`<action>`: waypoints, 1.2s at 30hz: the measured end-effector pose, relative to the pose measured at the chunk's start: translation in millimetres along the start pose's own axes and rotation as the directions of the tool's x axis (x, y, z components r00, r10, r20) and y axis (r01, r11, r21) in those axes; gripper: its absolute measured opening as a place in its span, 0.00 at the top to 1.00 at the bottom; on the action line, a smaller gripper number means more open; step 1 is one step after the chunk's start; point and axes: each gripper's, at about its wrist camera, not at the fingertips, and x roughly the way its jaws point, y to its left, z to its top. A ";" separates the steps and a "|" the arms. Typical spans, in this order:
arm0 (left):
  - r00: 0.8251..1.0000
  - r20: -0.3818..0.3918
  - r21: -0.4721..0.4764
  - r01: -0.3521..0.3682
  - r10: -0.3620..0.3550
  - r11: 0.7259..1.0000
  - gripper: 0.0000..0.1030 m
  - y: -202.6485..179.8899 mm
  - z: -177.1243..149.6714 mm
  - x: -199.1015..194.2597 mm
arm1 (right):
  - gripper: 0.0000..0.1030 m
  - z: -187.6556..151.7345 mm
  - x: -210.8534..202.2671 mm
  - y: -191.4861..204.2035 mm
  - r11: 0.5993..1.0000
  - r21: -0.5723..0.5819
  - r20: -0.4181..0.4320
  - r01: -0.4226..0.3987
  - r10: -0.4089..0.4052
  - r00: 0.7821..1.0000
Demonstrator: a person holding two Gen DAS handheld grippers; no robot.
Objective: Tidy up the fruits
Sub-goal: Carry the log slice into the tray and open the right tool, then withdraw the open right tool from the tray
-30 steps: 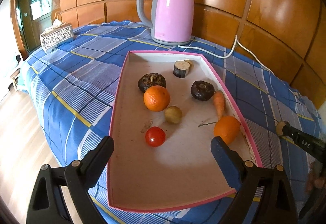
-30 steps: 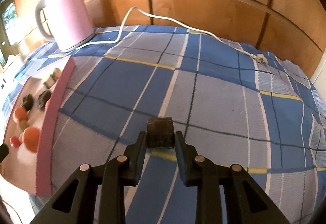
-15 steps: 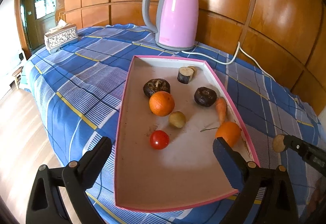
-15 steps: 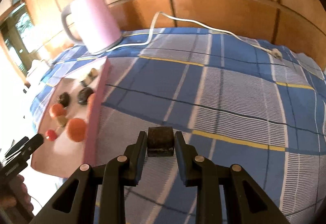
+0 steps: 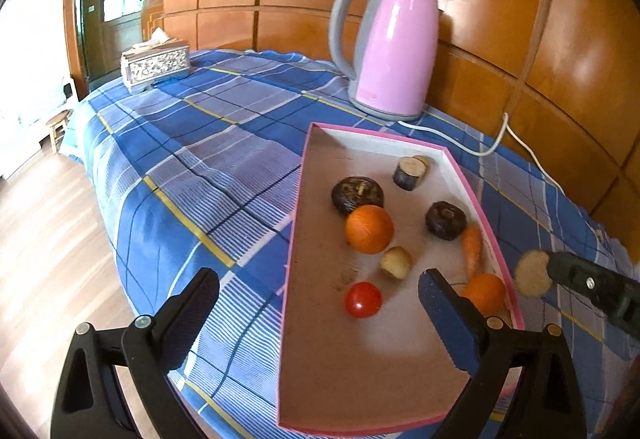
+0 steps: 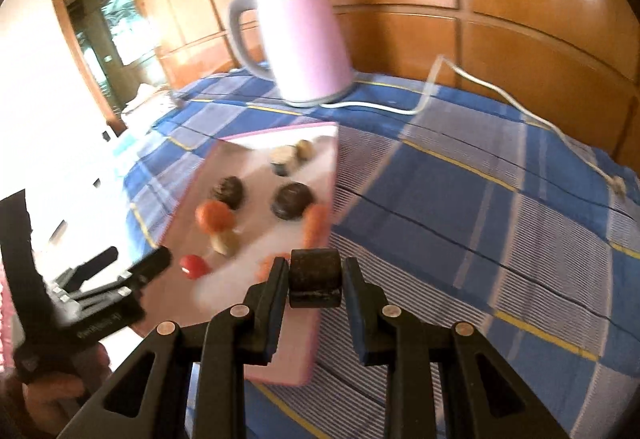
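A pink-rimmed tray (image 5: 294, 235) on the blue plaid cloth holds two oranges (image 5: 369, 228), a tomato (image 5: 363, 299), a carrot (image 5: 472, 249), two dark round fruits (image 5: 445, 220), a small tan fruit (image 5: 396, 262) and a cut stalk piece (image 5: 409, 173). My left gripper (image 5: 320, 299) stands open over the tray's near end, holding nothing. My right gripper (image 6: 316, 291) is shut on a dark cylindrical stalk piece (image 6: 316, 277), held above the tray's (image 6: 334, 167) near right rim. In the left wrist view that piece (image 5: 532, 273) shows its tan cut face just outside the right rim.
A pink kettle (image 5: 392, 51) stands behind the tray, and its white cord (image 5: 500, 135) trails right along the wooden wall. A patterned tissue box (image 5: 156, 63) sits at the far left. The table edge drops to a wooden floor (image 5: 48, 239) on the left.
My right gripper has swung left with the stalk piece, from over bare cloth to the tray's right rim. The left gripper has drifted slightly and stays open.
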 end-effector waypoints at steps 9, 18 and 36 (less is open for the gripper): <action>1.000 -0.012 0.014 0.011 -0.011 1.000 0.03 -1.8 -1.6 2.9 | 0.73 29.8 50.1 28.3 0.997 0.007 -0.065 -0.071 0.072 0.995; 1.000 -0.026 0.006 0.008 -0.008 1.000 0.03 0.7 -3.5 7.3 | 0.73 34.2 64.1 29.3 0.999 -0.031 -0.076 -0.034 0.032 0.997; 0.999 -0.026 -0.018 -0.027 0.026 0.999 0.01 8.4 -4.2 0.9 | 0.73 14.0 68.1 39.8 0.993 -0.115 -0.088 0.038 -0.048 0.995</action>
